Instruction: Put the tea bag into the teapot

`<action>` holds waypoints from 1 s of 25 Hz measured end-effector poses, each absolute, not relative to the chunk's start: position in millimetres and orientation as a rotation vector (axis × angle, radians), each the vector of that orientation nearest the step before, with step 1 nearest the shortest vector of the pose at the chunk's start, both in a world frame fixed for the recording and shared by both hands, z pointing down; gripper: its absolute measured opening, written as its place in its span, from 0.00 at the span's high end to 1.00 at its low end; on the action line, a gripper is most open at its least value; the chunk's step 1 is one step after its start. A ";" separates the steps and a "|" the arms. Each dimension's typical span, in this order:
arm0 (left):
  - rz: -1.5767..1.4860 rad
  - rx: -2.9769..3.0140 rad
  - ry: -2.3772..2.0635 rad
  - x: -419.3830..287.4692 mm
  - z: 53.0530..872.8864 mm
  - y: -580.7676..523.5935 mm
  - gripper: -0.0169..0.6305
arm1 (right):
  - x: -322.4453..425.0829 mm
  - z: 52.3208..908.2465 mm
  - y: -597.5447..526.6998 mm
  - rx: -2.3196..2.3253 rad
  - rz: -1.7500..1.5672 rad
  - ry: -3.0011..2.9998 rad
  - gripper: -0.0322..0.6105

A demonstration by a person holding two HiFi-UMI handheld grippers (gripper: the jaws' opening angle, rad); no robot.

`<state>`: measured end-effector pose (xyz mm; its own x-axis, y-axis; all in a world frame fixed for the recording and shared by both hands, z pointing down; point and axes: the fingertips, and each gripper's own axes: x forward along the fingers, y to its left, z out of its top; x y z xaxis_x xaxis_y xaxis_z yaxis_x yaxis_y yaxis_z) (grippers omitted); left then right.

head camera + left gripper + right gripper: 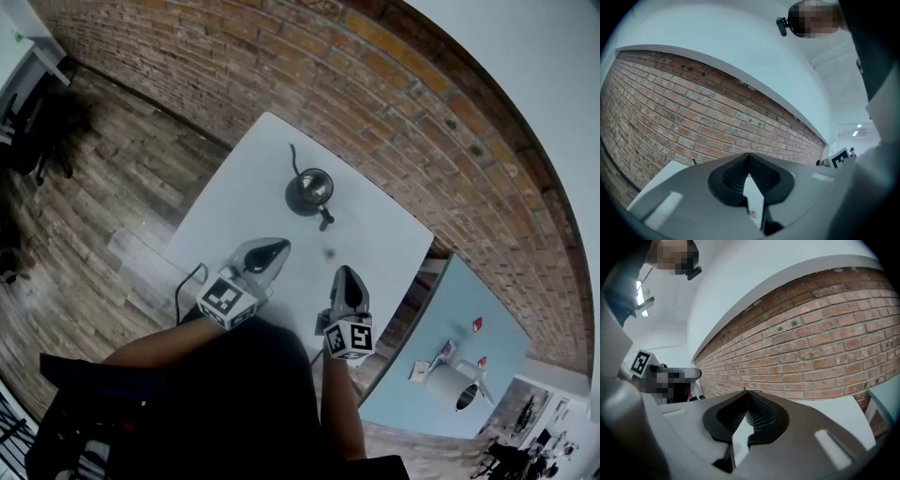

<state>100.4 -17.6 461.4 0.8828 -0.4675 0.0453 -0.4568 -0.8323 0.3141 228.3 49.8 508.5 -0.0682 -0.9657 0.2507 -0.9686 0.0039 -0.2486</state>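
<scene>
The teapot (309, 191) stands on the white counter (234, 202), toward its far side near the brick wall (281, 66). Its thin spout points to about 11 o'clock and its handle to about 5 o'clock. Seen from above it is dark and round, and what lies inside cannot be made out.

The tea bag cannot be picked out for sure. A small dark speck (330, 251) lies on the counter at about 5 o'clock from the teapot, just beyond the right gripper (345, 274), but it is too small to name.

The left gripper (272, 249) hangs over the near edge of the counter at about 7 o'clock from the teapot, pointing toward 1 o'clock. In its own view the left gripper (750, 161) has its jaws closed tip to tip with nothing between them.

The right gripper (747, 399) is likewise closed, its ribbed pads meeting at the front, and it grips nothing visible. It points to 12 o'clock, well apart from the teapot.
</scene>
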 end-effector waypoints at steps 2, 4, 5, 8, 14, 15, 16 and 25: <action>-0.052 2.737 -0.659 100.2 462.1 -19.8 0.97 | 224.6 509.1 54.6 2.154 0.547 -2.181 0.95; -0.058 2.742 -0.638 100.1 460.8 -23.2 0.98 | 221.1 509.2 56.2 2.158 0.532 -2.153 0.95; -0.059 2.746 -0.630 100.0 460.4 -24.5 0.97 | 220.0 509.3 56.7 2.160 0.528 -2.143 0.95; -0.061 2.769 -0.604 99.4 458.9 -26.9 0.97 | 219.1 510.5 58.3 2.185 0.523 -2.108 0.95; -0.067 2.814 -0.552 100.5 452.4 -30.2 0.97 | 224.7 506.7 56.0 2.270 0.482 -1.997 0.94; -0.067 2.820 -0.546 100.5 452.2 -31.1 0.97 | 226.2 505.7 54.9 2.287 0.478 -1.983 0.93; -0.069 2.823 -0.540 100.3 452.0 -31.9 0.97 | 227.0 504.6 53.6 2.299 0.473 -1.972 0.93; -0.062 2.836 -0.494 103.7 453.3 -32.6 0.97 | 230.6 521.8 58.4 2.326 0.512 -1.887 0.89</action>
<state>103.7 -32.6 453.3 0.9412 -0.3379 0.0027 -0.3267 -0.9080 0.2623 230.6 58.4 521.8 0.1742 -0.9310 0.3206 -0.9655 -0.2255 -0.1302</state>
